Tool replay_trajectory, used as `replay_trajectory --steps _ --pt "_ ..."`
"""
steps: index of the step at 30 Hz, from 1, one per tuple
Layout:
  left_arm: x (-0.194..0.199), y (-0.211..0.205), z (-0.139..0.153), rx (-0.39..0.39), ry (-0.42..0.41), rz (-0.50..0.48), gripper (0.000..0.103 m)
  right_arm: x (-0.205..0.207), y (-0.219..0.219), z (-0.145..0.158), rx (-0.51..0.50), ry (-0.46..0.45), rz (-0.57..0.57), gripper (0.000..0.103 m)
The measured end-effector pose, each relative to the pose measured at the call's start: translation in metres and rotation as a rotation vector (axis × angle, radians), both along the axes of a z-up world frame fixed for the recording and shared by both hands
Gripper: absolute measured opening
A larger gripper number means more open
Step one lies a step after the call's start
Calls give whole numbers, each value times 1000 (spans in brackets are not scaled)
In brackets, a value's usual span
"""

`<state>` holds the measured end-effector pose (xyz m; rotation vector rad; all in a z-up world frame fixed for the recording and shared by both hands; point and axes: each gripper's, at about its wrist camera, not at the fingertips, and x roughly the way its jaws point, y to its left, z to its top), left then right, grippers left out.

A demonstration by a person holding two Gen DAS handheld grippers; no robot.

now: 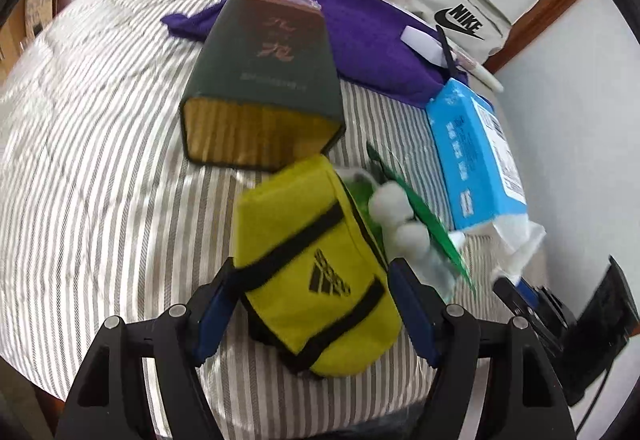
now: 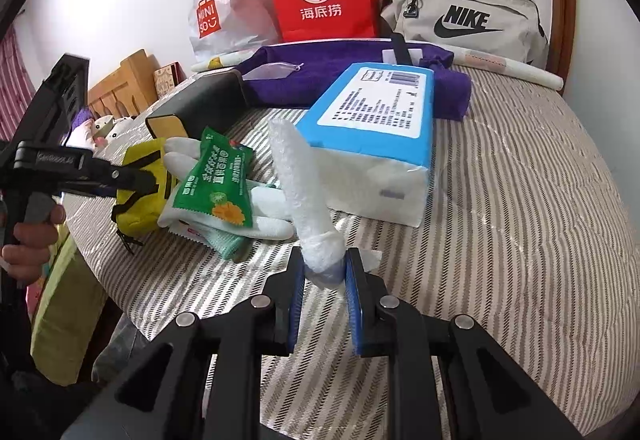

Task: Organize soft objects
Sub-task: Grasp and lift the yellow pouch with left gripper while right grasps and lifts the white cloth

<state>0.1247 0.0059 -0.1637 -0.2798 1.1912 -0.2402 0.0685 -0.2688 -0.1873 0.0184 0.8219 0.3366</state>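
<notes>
Pinching a twisted white tissue (image 2: 308,195) between narrow pads, the right gripper (image 2: 325,272) had it drawn from the blue tissue pack (image 2: 372,115) ahead. The left gripper (image 1: 310,304) stood wide around the yellow pouch (image 1: 312,272), apparently not yet clamped. Beside them, gloves (image 2: 264,207) and a green packet (image 2: 216,183) lay unsorted; most work remained.

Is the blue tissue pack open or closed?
Open: a white tissue sticks out of the blue tissue pack's torn end.
</notes>
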Motion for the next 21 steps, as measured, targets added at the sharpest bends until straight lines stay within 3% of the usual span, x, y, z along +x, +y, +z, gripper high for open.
replay_trajectory --steps 6,10,12,15,21 --pt "15 -36 -5 195 -16 -31 78 -2 -6 -3 -45 6 -25 20" --pt "13 -47 -9 238 -46 -54 83 -3 -10 -8 -53 24 -32 20" --pt "14 -49 -17 236 -12 -73 89 -3 -10 -11 -48 35 -34 20" --pt "7 -61 -18 332 -73 -107 90 -2 -8 -12 -44 39 -33 21" --pt "4 -31 -13 209 -76 -76 78 1 0 -11 -56 33 -32 21"
